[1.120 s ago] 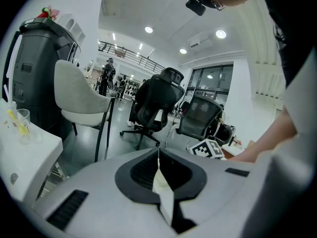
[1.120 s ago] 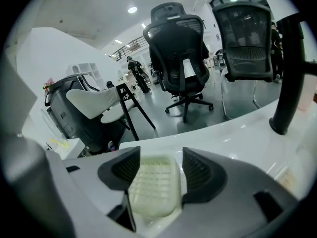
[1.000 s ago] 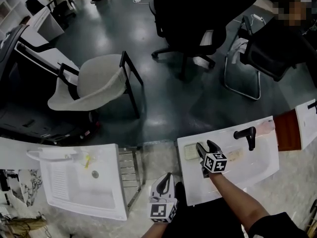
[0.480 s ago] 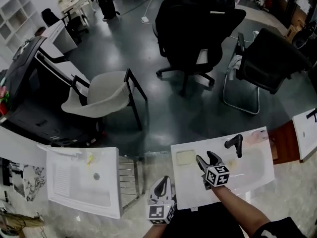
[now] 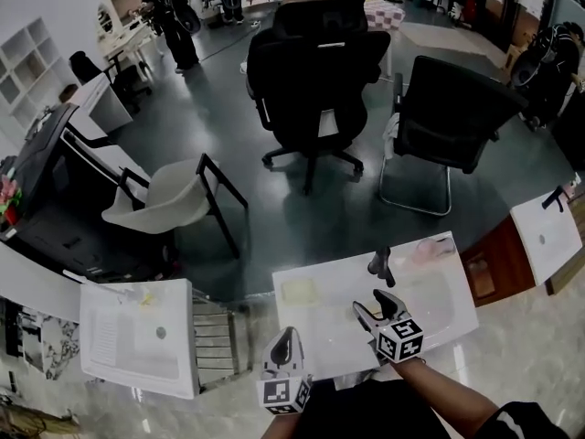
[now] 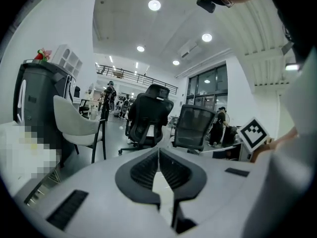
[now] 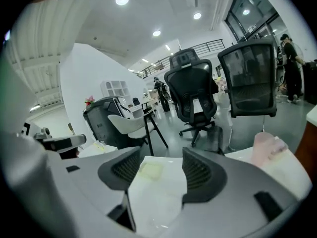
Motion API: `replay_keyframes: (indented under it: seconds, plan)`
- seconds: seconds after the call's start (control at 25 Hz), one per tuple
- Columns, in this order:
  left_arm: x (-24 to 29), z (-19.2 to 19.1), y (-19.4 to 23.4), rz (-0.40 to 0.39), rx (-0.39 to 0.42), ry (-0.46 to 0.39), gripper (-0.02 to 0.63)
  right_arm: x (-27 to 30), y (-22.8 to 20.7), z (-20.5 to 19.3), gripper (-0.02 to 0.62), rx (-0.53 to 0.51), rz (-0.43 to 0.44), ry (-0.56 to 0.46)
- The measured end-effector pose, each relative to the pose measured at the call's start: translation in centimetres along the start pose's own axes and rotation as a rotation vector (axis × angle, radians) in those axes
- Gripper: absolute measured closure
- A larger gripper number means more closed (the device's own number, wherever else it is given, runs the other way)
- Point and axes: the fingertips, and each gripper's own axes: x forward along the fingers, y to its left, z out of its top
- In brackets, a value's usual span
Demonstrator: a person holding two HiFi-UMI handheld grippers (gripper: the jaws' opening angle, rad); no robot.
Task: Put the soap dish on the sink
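Right claw (image 5: 370, 302) gapes empty over the sink's (image 5: 334, 341) bare deck; left claw (image 5: 285, 336) closed at its near edge.

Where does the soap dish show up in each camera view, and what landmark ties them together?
Head view: soap dish on the sink's far left corner, ahead and left of the right tongs.
Left gripper view: not in it.
Right gripper view: low centre, seen through the gap of the open right tongs, not touching them.
Shared landmark: the black high-backed office chair, visible in all three.
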Motion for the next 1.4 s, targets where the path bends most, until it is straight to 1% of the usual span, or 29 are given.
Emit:
replay_keyframes:
  seconds: [0.28,0.36,0.44,0.56,0.72,0.84,0.92,0.96,1.04,1.2,1.4]
  plan:
    - [-1.2,0.2,-7.9,-0.03,0.051,-0.046,0.591,-9.3,-2.9,1.4,0.347,-0.069,0.005,-0.062]
    - [-2.0,0.2,-9.7,-0.029,0.06,-0.054,0.591,-11.9,-3.8,1.4,0.348,-0.076,0.0,-0.076]
    - [-2.7,0.1,-11.3,-0.025,0.059,-0.062,0.591,-14.3,-4.7,1.2,0.363,-0.077,-0.005,-0.093]
    - [-3.5,-0.2,-13.7,-0.025,0.063,-0.069,0.591,-17.8,-6.4,1.0,0.395,-0.083,-0.019,-0.12]
    - [-4.8,-1.1,-17.1,-0.036,0.096,-0.075,0.591,-22.6,-8.4,-0.1,0.451,-0.068,-0.05,-0.156]
    - [-5.2,-1.9,-19.2,-0.045,0.121,-0.077,0.591,-25.4,-9.4,-0.7,0.521,-0.064,-0.06,-0.186]
    - [-5.2,-2.3,-20.6,-0.066,0.124,-0.071,0.591,-26.9,-9.9,-0.8,0.577,-0.07,-0.075,-0.202]
    - [-5.2,-2.5,-21.4,-0.078,0.127,-0.068,0.591,-27.6,-10.1,-0.8,0.59,-0.072,-0.083,-0.207]
    - [-5.2,-2.7,-22.4,-0.091,0.136,-0.067,0.591,-29.0,-10.5,-0.8,0.595,-0.079,-0.1,-0.217]
    - [-4.9,-3.1,-23.6,-0.087,0.145,-0.07,0.591,-31.1,-11.3,-0.6,0.595,-0.124,-0.14,-0.226]
    - [-4.9,-3.0,-25.2,-0.097,0.148,-0.086,0.591,-32.5,-12.3,0.0,0.596,-0.151,-0.167,-0.257]
